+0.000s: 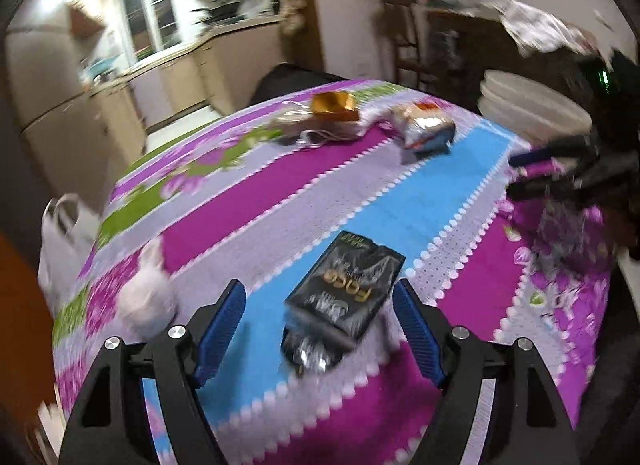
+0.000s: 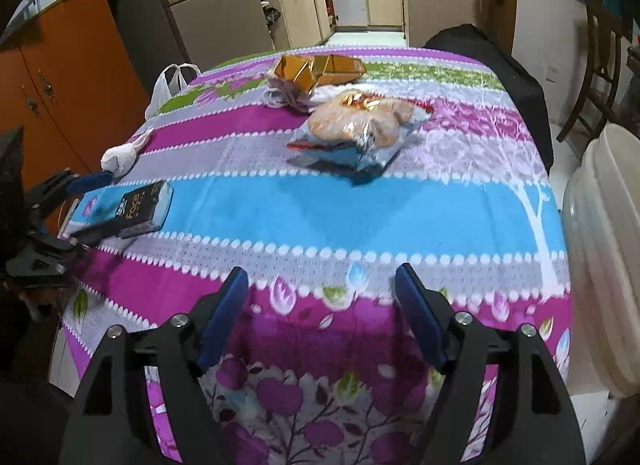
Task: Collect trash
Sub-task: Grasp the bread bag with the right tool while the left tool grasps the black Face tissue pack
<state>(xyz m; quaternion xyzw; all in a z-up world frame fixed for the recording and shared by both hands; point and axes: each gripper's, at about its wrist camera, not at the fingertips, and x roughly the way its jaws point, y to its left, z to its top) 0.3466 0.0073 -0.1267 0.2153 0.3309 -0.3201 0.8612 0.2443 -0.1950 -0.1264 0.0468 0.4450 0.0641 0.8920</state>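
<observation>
Lining Up on the Black Box

Reaching over a table draped in a striped floral cloth [image 2: 304,209], the left gripper [image 1: 320,319] is held spread, with its blue pads [image 1: 222,325] standing on either side of a black box [image 1: 346,291]. The box lies flat on the blue stripe near the table's left edge, and a crumpled bit of foil or wrapper is seen at its near end. No pad is seen pressing on the box, so it is judged to be framed for a pinch, not yet gripped. The jaws are probably set this wide because the box is broad.

The right gripper [image 2: 320,315] is also held spread, with nothing between its pads; only the cloth near the front edge is seen beneath it. It is judged to be kept ready for the next piece.

Further trash is gathered toward the far side of the table: a snack bag [image 2: 356,133] near the middle, a gold carton [image 2: 320,67] behind it, and a tangle of thin wrapper and cord just beside that. A small white wad [image 2: 118,155] is left near the box. A white plastic bag [image 2: 170,85] hangs off the far left edge, likely meant to receive the trash, and a white bin [image 2: 608,265] stands by the right side.
</observation>
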